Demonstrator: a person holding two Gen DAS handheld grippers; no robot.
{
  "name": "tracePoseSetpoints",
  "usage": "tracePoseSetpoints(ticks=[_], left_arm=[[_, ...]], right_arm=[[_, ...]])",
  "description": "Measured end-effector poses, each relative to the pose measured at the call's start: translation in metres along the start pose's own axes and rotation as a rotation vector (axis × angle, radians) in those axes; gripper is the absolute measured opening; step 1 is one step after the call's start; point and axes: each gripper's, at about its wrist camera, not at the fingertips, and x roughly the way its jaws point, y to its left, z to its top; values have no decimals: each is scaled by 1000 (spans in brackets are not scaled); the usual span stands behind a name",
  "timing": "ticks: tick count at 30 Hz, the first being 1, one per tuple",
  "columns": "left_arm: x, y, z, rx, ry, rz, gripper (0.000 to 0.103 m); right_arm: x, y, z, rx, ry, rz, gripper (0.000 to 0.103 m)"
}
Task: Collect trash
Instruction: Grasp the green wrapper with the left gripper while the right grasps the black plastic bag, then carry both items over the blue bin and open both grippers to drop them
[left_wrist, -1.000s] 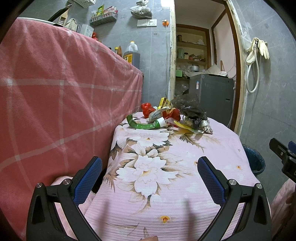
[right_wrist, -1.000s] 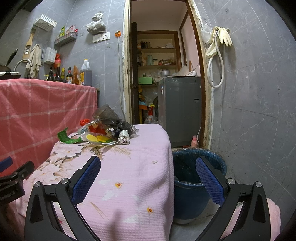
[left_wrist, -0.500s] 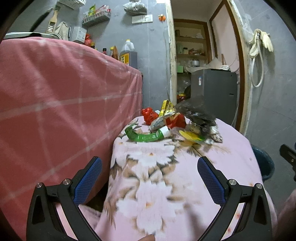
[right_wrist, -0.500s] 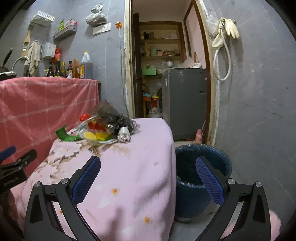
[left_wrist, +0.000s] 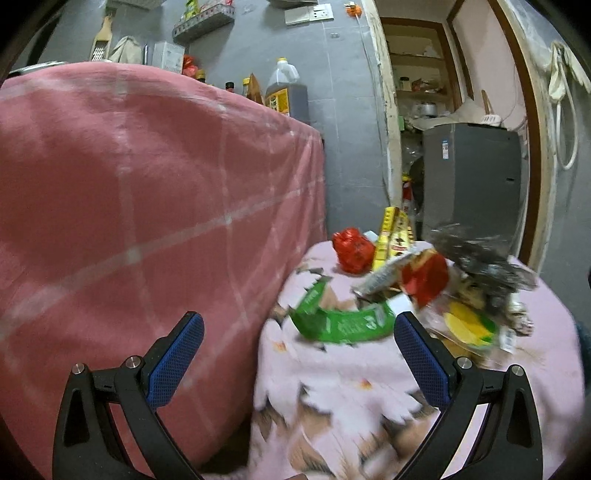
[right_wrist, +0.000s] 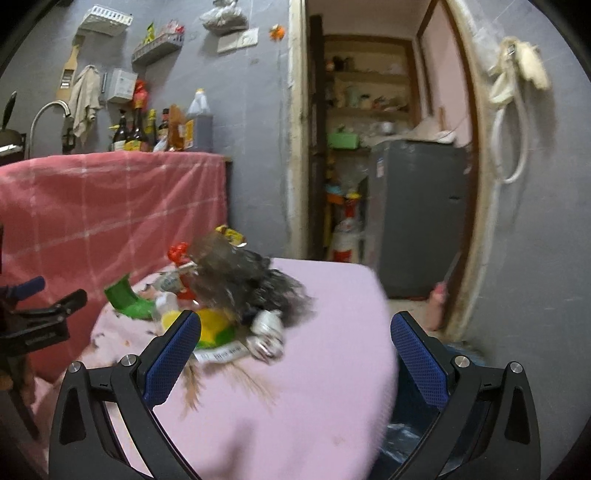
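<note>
Floral-cloth table (left_wrist: 332, 398) w/ trash pile (left_wrist: 424, 291) at far end.

Bare tablecloth (right_wrist: 314, 387) lies open before the trash pile (right_wrist: 236, 291); pink-draped counter (left_wrist: 147, 206) blocks left.

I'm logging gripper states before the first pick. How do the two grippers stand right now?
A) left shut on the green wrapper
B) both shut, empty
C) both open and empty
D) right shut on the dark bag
C: the left gripper and right gripper both show jaws spread wide with nothing between them; the green wrapper lies on the table.
</note>
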Motion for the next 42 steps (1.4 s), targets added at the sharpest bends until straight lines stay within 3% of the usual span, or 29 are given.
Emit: tracePoseSetpoints(ticks=[3, 6, 9, 12, 16, 21, 23, 27, 29, 31, 42], left_arm=[[22, 2, 2, 23, 44, -7, 101], [49, 9, 3, 0, 147, -32, 99], [67, 18, 5, -39, 202, -54, 88], [80, 23, 6, -48, 240, -75, 79], [94, 26, 5, -63, 301, -121, 63], [104, 29, 3, -83, 377, -182, 35], [106, 29, 2, -84, 384, -203, 12], [101, 28, 9, -88, 326, -207, 3], [96, 25, 12, -81, 289, -204, 2], [91, 18, 16, -59, 255, -195, 1], [43, -3, 46, -65, 36, -169, 1]], right_arm=[[32, 7, 14, -5, 35, 48, 103], [63, 12, 24, -16, 77, 111, 103], [93, 12, 28, 7, 141, 191, 103], [118, 12, 28, 8, 193, 182, 103], [134, 10, 23, 13, 230, 155, 93], [151, 5, 20, 52, 283, 162, 79], [155, 1, 17, 88, 303, 186, 64], [155, -5, 12, 139, 307, 232, 38], [152, -8, 12, 157, 296, 243, 18], [149, -11, 12, 183, 288, 262, 11], [94, -24, 28, 175, 95, 244, 6]])
